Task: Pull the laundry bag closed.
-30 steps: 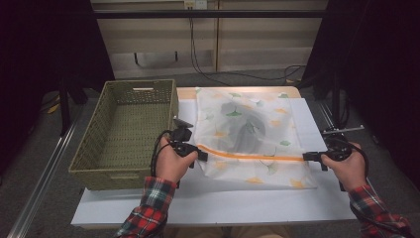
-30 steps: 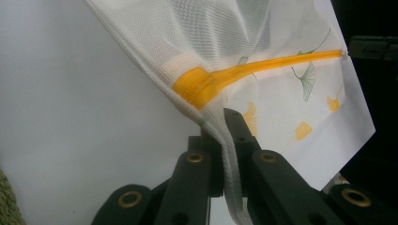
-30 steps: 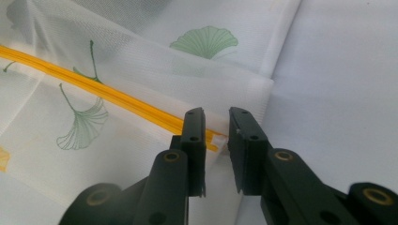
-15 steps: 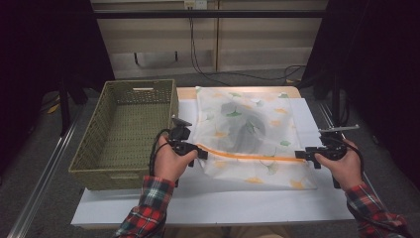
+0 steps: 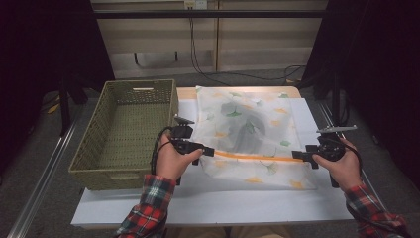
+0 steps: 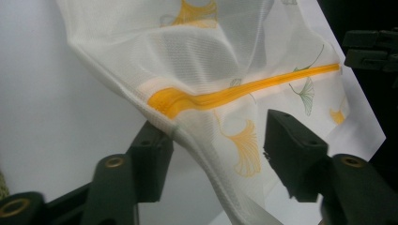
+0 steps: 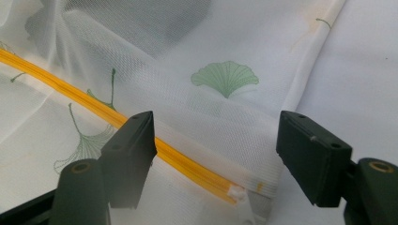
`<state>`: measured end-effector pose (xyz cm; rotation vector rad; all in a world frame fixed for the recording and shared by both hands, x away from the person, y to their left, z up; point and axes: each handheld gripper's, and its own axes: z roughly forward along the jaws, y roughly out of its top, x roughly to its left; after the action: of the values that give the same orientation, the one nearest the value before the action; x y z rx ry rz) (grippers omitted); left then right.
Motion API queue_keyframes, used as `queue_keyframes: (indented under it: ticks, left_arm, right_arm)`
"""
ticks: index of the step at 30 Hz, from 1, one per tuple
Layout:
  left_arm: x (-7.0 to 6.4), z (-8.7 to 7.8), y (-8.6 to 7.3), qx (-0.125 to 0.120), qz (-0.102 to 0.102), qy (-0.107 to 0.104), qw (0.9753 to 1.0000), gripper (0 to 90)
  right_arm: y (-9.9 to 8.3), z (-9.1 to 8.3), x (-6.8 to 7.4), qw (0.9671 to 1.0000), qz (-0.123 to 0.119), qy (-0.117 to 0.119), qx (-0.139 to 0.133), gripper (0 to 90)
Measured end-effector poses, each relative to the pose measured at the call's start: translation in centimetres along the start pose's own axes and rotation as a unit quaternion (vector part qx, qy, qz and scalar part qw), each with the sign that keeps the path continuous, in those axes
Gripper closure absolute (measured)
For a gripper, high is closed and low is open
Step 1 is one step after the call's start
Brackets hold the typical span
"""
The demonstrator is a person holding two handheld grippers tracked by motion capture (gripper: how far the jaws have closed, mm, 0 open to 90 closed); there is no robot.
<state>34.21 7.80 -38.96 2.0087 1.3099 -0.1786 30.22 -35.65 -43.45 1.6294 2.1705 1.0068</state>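
Mesh laundry bag (image 5: 250,134) lies flat on the table beside the basket (image 5: 126,131), its orange zipper (image 5: 252,157) shut between your spread-jawed left gripper (image 5: 210,151) and right gripper (image 5: 296,155); neither grips yet, unzipping not begun.

A basket (image 5: 126,131) stands on the table's (image 5: 208,203) left side. Just right of it a mesh bag (image 5: 247,124) lies flat on the table, reaching from the far edge toward the near one. A zipper (image 5: 252,157) runs left to right across the bag's near part. The left gripper (image 5: 205,151) is at the zipper's left end, between basket and bag, its jaws apart with the bag's edge between them (image 6: 206,140). The right gripper (image 5: 299,155) is at the zipper's right end, at the bag's right edge, jaws apart around that end (image 7: 234,187).
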Motion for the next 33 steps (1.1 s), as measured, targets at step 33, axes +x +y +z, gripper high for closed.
queue_keyframes:
  ticks: [33]
  left_arm:
    - [-2.3,-1.2,0.2,-0.039,0.088,-0.005,0.9953,12.7]
  right_arm:
    - [0.2,0.4,1.7,0.9996,-0.020,0.022,-0.002,18.8]
